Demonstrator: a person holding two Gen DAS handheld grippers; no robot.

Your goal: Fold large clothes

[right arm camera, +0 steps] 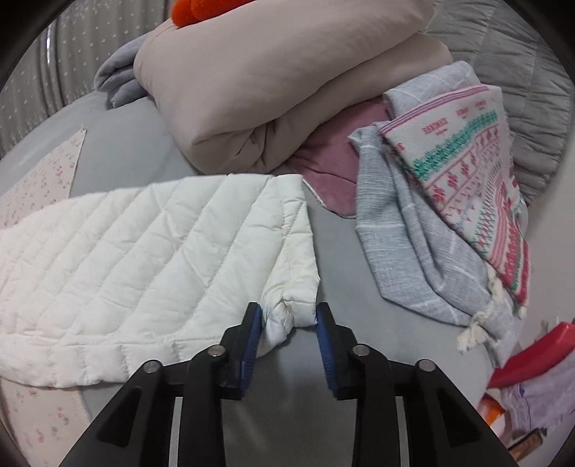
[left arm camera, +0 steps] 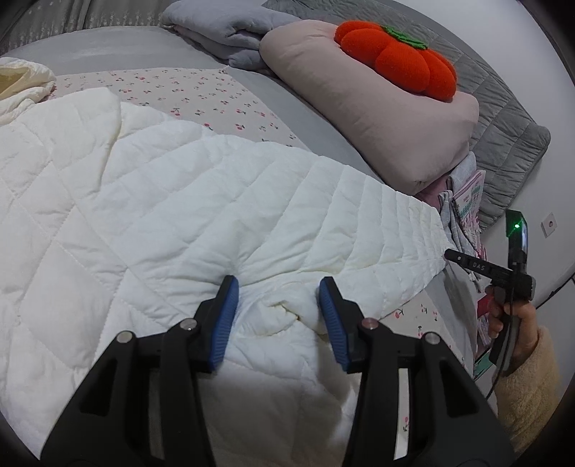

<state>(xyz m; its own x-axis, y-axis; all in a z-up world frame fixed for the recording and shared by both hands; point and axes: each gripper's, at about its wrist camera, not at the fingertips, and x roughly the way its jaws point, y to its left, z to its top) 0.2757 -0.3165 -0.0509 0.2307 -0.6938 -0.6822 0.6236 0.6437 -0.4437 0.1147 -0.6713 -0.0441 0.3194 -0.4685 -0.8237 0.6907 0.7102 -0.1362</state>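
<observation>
A large white quilted garment (left arm camera: 151,201) lies spread across the bed; it also shows in the right wrist view (right arm camera: 143,251). My left gripper (left arm camera: 278,298) is open, its blue pads either side of a bunched fold at the garment's near edge. My right gripper (right arm camera: 287,316) is open, with the garment's cuff-like corner (right arm camera: 293,301) lying between its pads, not pinched. The right gripper and the hand holding it also show in the left wrist view (left arm camera: 503,283), at the garment's right end.
A folded beige duvet (left arm camera: 377,107) with an orange pumpkin cushion (left arm camera: 395,57) sits at the back right. Grey folded cloth (left arm camera: 230,32), a patterned towel (right arm camera: 467,179), a mauve cloth (right arm camera: 334,161) and a light blue cloth (right arm camera: 402,251) crowd the right. The bed has a cherry-print sheet (left arm camera: 187,93).
</observation>
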